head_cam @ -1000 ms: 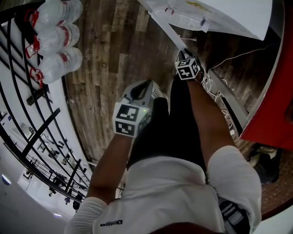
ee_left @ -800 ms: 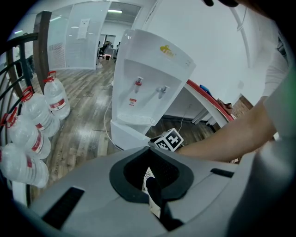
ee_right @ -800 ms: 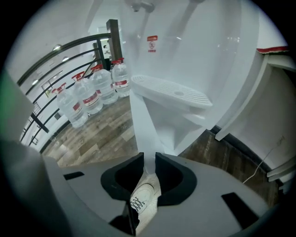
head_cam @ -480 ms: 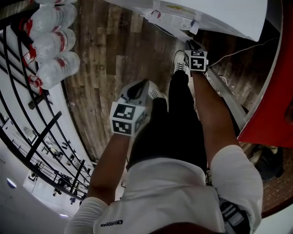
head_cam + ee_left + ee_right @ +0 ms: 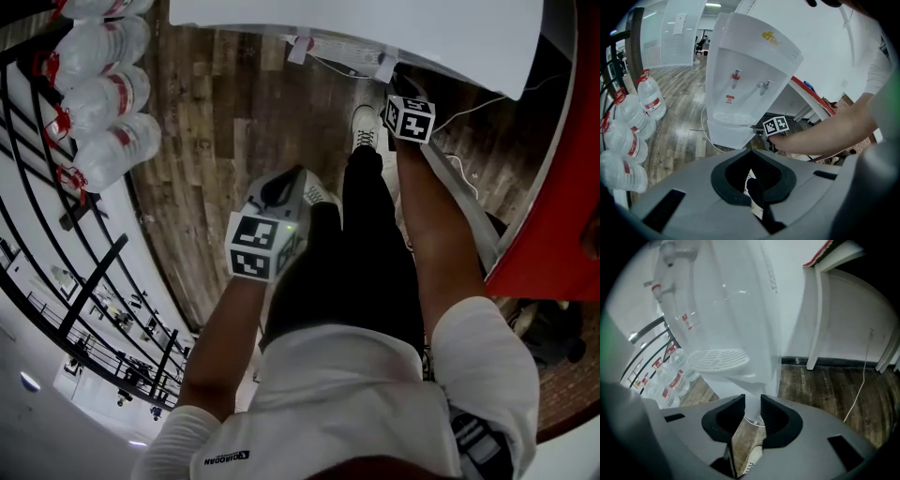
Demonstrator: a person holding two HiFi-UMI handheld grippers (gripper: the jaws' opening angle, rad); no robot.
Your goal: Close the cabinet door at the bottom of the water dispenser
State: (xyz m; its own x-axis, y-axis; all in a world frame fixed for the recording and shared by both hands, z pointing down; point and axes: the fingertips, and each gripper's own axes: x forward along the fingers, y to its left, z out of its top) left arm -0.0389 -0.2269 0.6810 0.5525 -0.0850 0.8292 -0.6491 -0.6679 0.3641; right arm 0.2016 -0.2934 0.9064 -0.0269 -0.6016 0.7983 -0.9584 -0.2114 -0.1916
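The white water dispenser (image 5: 745, 70) stands on a wooden floor; in the head view only its top (image 5: 356, 19) shows. My right gripper (image 5: 398, 94) reaches to its lower front. In the right gripper view the thin white cabinet door (image 5: 761, 378) runs edge-on between the jaws of the right gripper (image 5: 752, 406). The jaws are closing and the pads lie against the door on both sides. My left gripper (image 5: 286, 185) hangs back over the floor beside the person's leg, away from the dispenser. Its tips (image 5: 751, 151) meet and hold nothing.
Several large water bottles (image 5: 103, 103) lie at the left beside a black railing (image 5: 84, 272). A white table with a red edge (image 5: 562, 187) stands at the right, a white cable (image 5: 469, 112) trailing on the floor by it. The person's shoe (image 5: 366, 127) is near the dispenser's base.
My right gripper has moved up and to the right in the head view and rolled, and the door edge has swung in toward the dispenser. The left gripper has barely shifted.
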